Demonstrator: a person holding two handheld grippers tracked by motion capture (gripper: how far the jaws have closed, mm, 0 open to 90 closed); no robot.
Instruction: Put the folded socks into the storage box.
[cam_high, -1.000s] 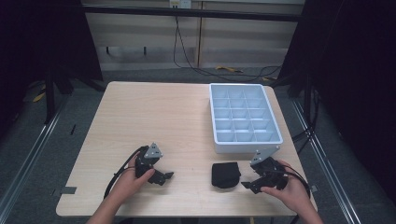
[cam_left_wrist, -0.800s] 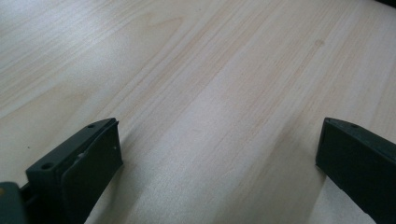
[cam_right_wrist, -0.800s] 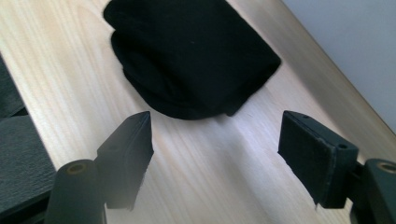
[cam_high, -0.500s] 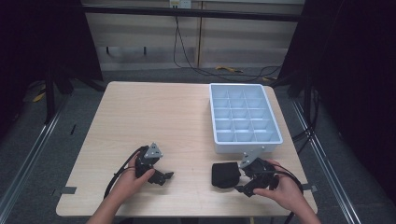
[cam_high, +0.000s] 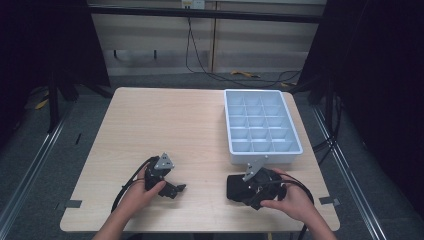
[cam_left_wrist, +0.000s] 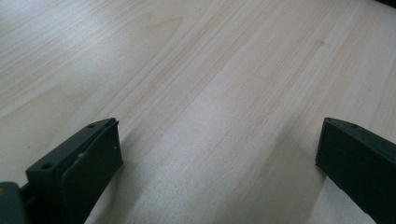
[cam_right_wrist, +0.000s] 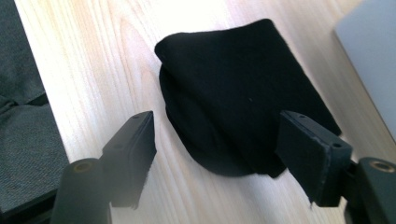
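Observation:
A black folded cloth (cam_high: 234, 187) (cam_right_wrist: 238, 88) lies on the wooden table (cam_high: 170, 125) near its front right edge. My right gripper (cam_high: 246, 193) (cam_right_wrist: 217, 140) reaches over it from the right, with the cloth's near end between its jaws. The jaws have just been closing a little, but the left pad stands clear of the fabric and I see no pinch, so the gripper is open. My left gripper (cam_high: 173, 189) (cam_left_wrist: 219, 154) rests at the front left, wide open over bare wood.
A pale blue-grey tray (cam_high: 228, 125) (cam_right_wrist: 373, 51) with several empty compartments stands at the back right, just beyond the cloth. The table's front edge and dark floor (cam_right_wrist: 23, 140) lie close to the right gripper. Cables trail from both grippers.
My right gripper has slid left across the table until its jaws straddle the black cloth. The left hand and gripper have stayed where they were.

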